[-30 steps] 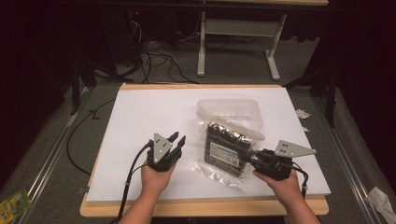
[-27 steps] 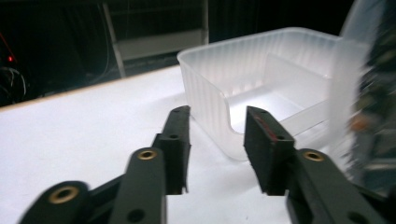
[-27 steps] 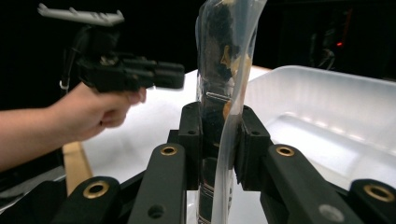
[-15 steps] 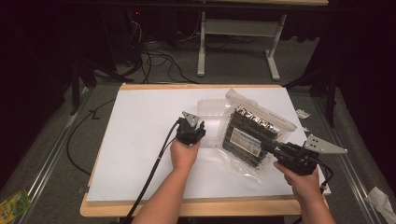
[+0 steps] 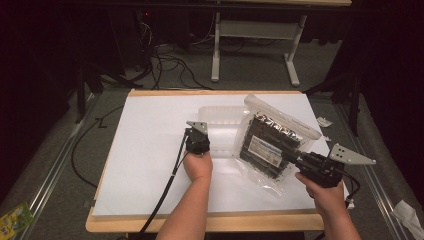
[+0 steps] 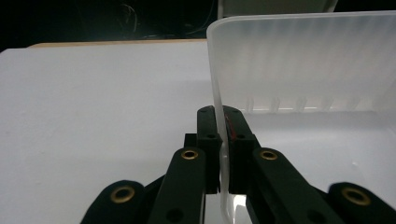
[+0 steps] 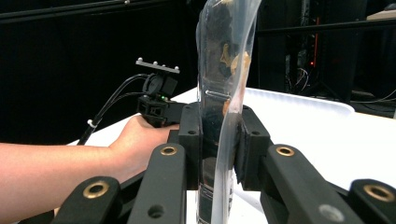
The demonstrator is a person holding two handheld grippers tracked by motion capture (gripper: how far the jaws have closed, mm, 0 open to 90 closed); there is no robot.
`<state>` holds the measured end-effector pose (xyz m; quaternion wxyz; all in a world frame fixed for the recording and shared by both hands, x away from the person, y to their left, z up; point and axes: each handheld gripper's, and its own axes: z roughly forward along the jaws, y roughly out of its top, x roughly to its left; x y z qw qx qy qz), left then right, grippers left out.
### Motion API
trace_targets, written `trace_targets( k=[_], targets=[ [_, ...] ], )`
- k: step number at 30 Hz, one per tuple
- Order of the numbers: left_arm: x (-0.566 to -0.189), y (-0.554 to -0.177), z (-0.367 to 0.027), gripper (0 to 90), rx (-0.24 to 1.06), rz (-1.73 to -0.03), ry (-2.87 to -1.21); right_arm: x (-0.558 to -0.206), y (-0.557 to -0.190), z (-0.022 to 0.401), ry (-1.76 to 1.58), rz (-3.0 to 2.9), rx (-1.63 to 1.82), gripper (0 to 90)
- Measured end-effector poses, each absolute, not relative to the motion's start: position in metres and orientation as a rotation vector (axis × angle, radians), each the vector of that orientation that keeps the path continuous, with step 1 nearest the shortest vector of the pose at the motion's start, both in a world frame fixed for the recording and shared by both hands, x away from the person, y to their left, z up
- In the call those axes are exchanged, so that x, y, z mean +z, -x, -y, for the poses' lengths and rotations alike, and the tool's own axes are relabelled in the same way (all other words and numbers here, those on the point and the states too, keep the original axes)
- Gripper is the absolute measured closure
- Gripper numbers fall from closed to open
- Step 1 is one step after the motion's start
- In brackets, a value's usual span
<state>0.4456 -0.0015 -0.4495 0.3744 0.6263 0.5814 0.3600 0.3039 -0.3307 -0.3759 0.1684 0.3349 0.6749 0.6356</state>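
Note:
A translucent plastic tray (image 5: 220, 131) sits mid-table on the white sheet (image 5: 140, 160). My left gripper (image 5: 201, 136) is at its near left corner. In the left gripper view, the jaws have just been closing and now pinch the tray's upright wall (image 6: 219, 93). A clear bag (image 5: 270, 145) packed with dark foil-wrapped pieces stands tilted up beside the tray's right side. My right gripper (image 5: 290, 158) is shut on the bag's lower edge. The right gripper view shows the bag (image 7: 219, 70) upright between the pads, with the left gripper (image 7: 156, 100) and hand beyond.
The wooden table edge (image 5: 200, 223) runs along the front. Small scraps (image 5: 324, 121) lie by the table's right rim. Cables (image 5: 165, 75) and a white stand (image 5: 252, 45) are on the floor behind, and a green packet (image 5: 15, 217) lies at the lower left.
My left gripper moved right and forward to the tray and closed on its wall. My right gripper shifted right and tipped the bag up off the sheet.

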Motion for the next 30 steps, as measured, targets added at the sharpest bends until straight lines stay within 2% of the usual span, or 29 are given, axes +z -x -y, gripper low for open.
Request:
trace_targets(
  k=[7,10,13,16,19,25,30],
  targets=[
    [-0.45,-0.44,-0.002,84.1,0.918,-1.491,-1.602,-0.377,-0.304,0.323,-0.942,-1.944,1.798,76.6],
    [-0.45,-0.44,-0.008,60.4,0.903,-1.442,-1.664,-0.377,-0.304,0.322,-0.937,-1.947,1.804,76.6],
    [-0.449,-0.437,-0.012,46.0,0.89,-1.397,-1.682,-0.377,-0.304,0.322,-0.936,-1.95,1.81,76.6],
    [-0.445,-0.422,-0.025,37.4,0.859,-1.289,-1.713,-0.378,-0.304,0.32,-0.935,-1.953,1.808,76.5],
    [-0.442,-0.412,-0.035,35.0,0.834,-1.235,-1.703,-0.378,-0.304,0.319,-0.927,-1.956,1.815,76.6],
    [-0.424,-0.366,-0.084,35.7,0.722,-1.039,-1.733,-0.372,-0.3,0.312,-0.903,-1.932,1.808,76.5],
    [-0.422,-0.332,-0.125,36.0,0.613,-0.995,-1.783,-0.361,-0.296,0.304,-0.872,-1.875,1.791,76.5]
  ],
)
